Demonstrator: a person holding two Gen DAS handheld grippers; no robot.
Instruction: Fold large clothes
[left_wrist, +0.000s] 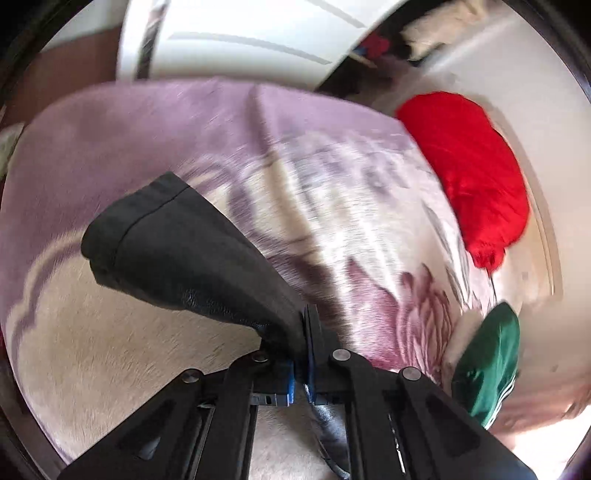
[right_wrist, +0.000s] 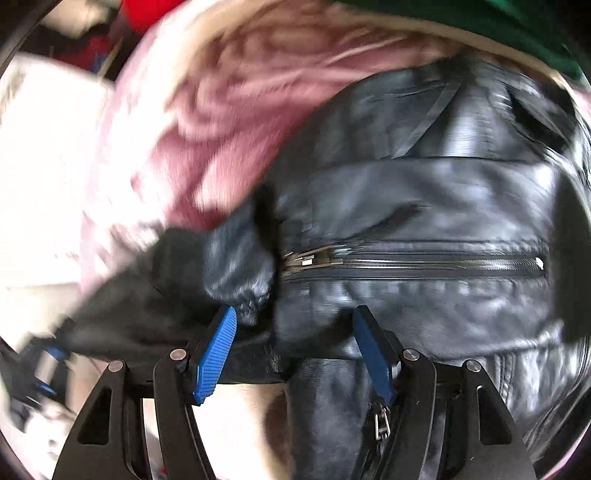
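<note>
1. Through the left wrist camera we see our left gripper (left_wrist: 303, 332) clenched on the black sleeve (left_wrist: 177, 251) of the jacket, lifted above the floral blanket (left_wrist: 332, 206). A red garment (left_wrist: 469, 173) lies at the blanket's right edge, with a green garment (left_wrist: 487, 362) nearer to us along that edge.

2. Through the right wrist camera we see our right gripper (right_wrist: 293, 321) released, its blue pads (right_wrist: 216, 354) spread wide just above the black leather jacket (right_wrist: 424, 206). The jacket lies on the blanket (right_wrist: 207, 122), its zipper (right_wrist: 413, 258) just beyond the fingertips.
</note>
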